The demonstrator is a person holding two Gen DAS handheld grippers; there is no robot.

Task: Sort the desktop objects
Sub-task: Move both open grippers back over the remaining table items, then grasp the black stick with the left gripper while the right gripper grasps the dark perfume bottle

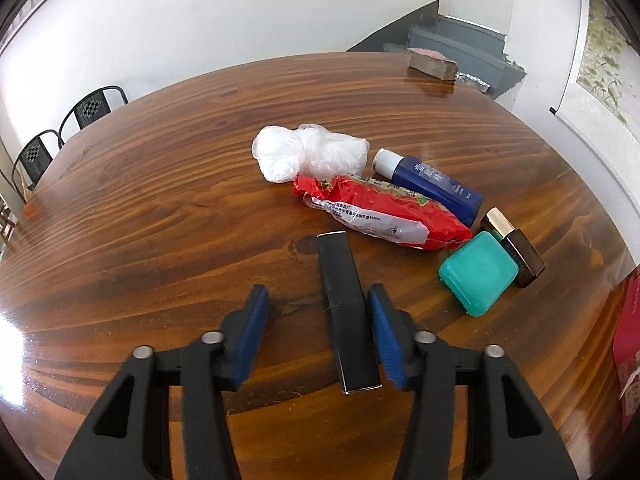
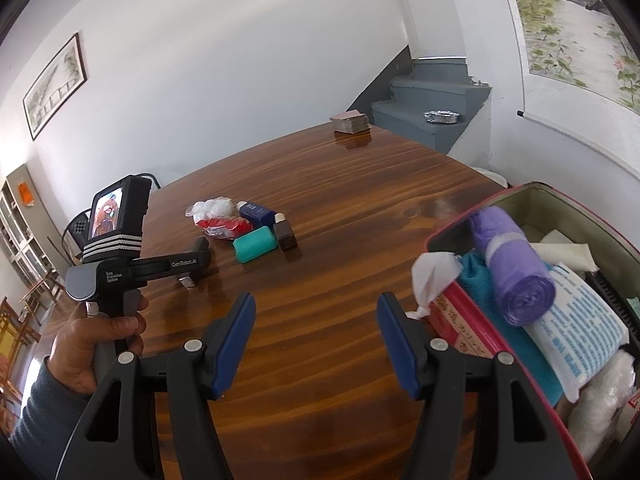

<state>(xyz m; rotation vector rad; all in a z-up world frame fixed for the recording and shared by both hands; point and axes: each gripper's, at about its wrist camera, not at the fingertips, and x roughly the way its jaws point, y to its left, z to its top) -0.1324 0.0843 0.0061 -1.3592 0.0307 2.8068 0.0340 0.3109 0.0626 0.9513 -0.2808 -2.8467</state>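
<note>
Two hand-held grippers are working over a wooden table (image 1: 160,208) of small items waiting to be sorted.

Left wrist view: the left gripper (image 1: 318,336) is spread wide, grasping nothing, around a slim black box (image 1: 346,312) lying flat between its pads and almost touching the right pad (image 1: 386,340). Closing off-centre is likely to push the box sideways or twist it out. Beyond are lying a white plastic bag (image 1: 308,152), red snack packet (image 1: 384,212), blue bottle (image 1: 436,188), teal case (image 1: 478,272) and brown bottle (image 1: 516,246), crowded together, so a sweep could be knocking them. A red shape at the right edge is being cut off.

Right wrist view: the right gripper (image 2: 316,340) is released and empty, hovering beside a full red box (image 2: 472,316); its purple roll (image 2: 512,264) is sitting high and may be tumbling out. Deeper contents are hidden.
</note>
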